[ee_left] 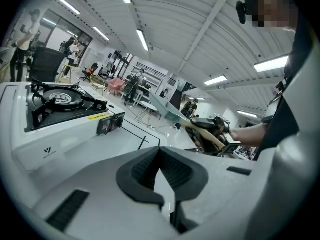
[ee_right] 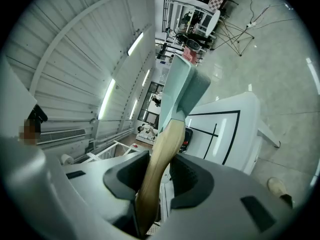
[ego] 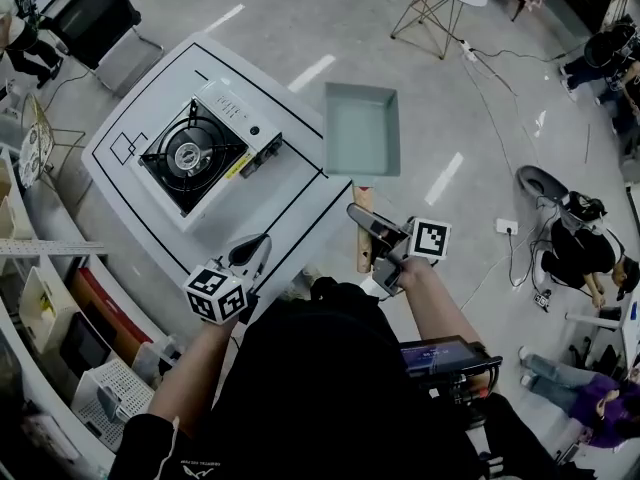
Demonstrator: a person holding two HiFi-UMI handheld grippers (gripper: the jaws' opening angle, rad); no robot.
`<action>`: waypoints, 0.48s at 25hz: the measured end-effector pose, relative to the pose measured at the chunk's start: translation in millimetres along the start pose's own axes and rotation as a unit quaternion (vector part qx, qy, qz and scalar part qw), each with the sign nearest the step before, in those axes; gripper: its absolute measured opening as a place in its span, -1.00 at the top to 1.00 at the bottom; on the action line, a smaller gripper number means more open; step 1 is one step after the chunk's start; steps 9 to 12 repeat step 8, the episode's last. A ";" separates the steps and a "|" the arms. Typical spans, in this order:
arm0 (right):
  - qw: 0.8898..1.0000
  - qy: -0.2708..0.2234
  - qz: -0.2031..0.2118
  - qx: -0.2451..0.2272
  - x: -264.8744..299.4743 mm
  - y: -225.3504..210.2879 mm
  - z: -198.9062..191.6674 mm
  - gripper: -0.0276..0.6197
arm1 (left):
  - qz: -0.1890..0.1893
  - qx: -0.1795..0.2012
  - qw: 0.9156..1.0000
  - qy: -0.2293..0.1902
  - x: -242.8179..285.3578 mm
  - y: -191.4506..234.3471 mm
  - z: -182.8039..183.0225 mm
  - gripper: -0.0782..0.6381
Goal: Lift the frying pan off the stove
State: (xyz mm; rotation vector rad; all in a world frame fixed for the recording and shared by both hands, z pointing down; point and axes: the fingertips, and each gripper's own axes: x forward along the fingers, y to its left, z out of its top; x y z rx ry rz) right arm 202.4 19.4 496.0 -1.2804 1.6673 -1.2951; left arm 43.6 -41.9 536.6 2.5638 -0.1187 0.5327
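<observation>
Head view: square teal frying pan is off the black-and-white gas stove, to its right, beyond the white desk.
Left gripper view: left gripper fingers together, empty.
Right gripper view: right gripper fingers clamped on the wooden handle. With this one-point grip, the pan may sag or twist loose.

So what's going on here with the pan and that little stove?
A person is working with a hand-held gripper in each hand. The right gripper is clamped on the wooden handle of a square teal frying pan, holding it in the air just past the edge of the white table. The portable stove on the table has a bare burner, so the pan is already off it. The left gripper is shut and empty, near the table's front edge.
</observation>
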 end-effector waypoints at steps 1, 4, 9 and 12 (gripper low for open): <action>1.000 -0.002 -0.001 -0.001 -1.6 -0.3 1.3 0.46 | 0.000 0.002 1.000 -0.001 1.6 -0.8 1.7 0.76; 1.000 -0.004 0.002 -0.004 -2.0 0.2 3.0 0.46 | 0.001 0.009 1.000 -0.005 2.8 -1.3 6.3 0.76; 1.000 -0.005 0.003 -0.003 -2.1 -1.1 3.7 0.46 | 0.003 0.015 1.000 -0.008 3.9 -2.5 9.6 0.76; 1.000 -0.005 0.003 -0.003 -2.1 -1.1 3.7 0.46 | 0.003 0.015 1.000 -0.008 3.9 -2.5 9.6 0.76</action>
